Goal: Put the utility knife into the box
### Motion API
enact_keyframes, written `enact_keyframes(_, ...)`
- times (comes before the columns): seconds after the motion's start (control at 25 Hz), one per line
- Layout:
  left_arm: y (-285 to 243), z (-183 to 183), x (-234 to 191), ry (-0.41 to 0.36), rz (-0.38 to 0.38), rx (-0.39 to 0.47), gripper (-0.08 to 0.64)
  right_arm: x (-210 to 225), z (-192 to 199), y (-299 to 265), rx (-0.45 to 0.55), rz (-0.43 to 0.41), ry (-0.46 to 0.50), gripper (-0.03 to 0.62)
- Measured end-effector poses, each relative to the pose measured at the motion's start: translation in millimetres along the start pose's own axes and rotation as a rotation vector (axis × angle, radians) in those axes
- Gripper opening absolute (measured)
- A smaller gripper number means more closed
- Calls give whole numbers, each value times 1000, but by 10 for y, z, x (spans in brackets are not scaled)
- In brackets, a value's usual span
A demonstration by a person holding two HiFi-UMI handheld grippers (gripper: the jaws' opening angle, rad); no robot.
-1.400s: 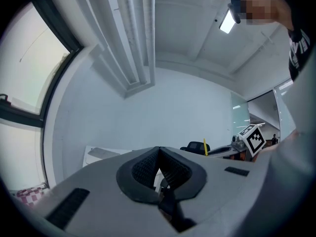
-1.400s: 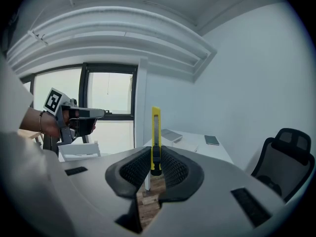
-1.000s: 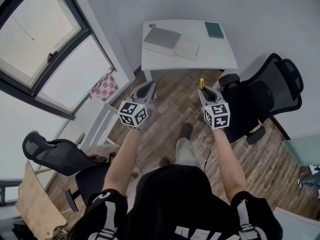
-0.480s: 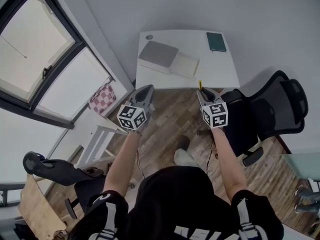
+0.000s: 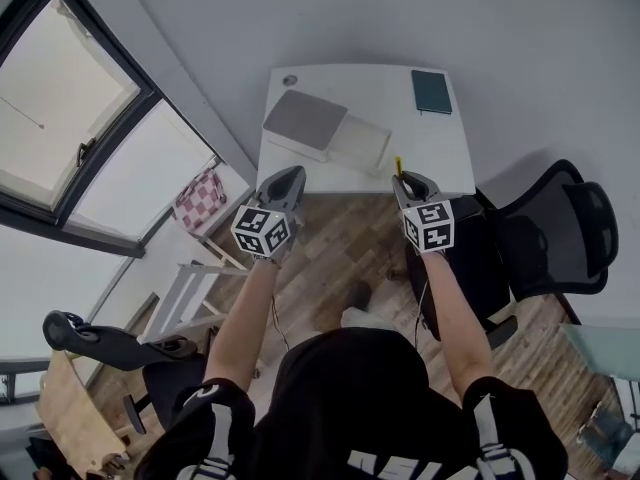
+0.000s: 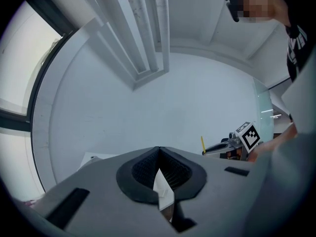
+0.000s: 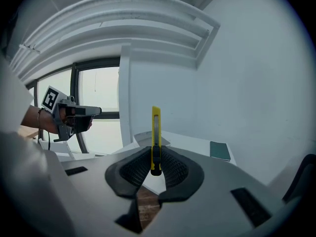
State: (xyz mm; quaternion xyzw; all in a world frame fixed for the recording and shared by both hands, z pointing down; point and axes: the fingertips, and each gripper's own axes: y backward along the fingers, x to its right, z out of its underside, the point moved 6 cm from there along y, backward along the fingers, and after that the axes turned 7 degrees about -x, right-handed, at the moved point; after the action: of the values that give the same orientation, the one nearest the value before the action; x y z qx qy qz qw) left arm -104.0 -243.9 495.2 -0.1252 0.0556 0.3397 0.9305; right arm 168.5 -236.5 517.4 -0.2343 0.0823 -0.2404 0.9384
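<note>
Clamping the utility knife, the right hand-held gripper hides that grip from the head view.

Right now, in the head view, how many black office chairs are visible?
2. One office chair stands right of the white table; the other at lower left, below the window. More may be hidden.

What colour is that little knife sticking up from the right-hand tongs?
Yellow, with a dark slider; the utility knife shows best in the right gripper view.
</note>
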Motion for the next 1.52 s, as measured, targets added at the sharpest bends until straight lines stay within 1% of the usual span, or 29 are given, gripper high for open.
enact_keyframes(0.28, -284, -34, 124, -19, -7, -23, 25, 334, 43, -92, 4, -13, -15, 72)
enact_keyframes(0.48, -439, -61, 177, -30, -12, -25, 25, 462, 95, -121, -4, -14, -18, 72)
enact_keyframes(0.76, -643, -35, 165, -28, 2, -15, 25, 615, 142, -238, -34, -9, 2, 72)
enact_keyframes(0.92, -757, -12, 47, -16, 3, -14, 25, 657, 104, -407, -57, -15, 18, 72)
enact_keyframes(1.2, -962, 45, -262, 10, -14, -21, 25, 702, 72, -840, -106, -41, 13, 72)
enact_keyframes(1.32, -1050, 94, -416, 30, -18, -32, 25, 712, 84, -1049, -139, -54, 13, 74)
enact_keyframes(1.52, -1228, 133, -710, 61, -1, -43, 25, 753, 129, -1473, -206, -76, 2, 74)
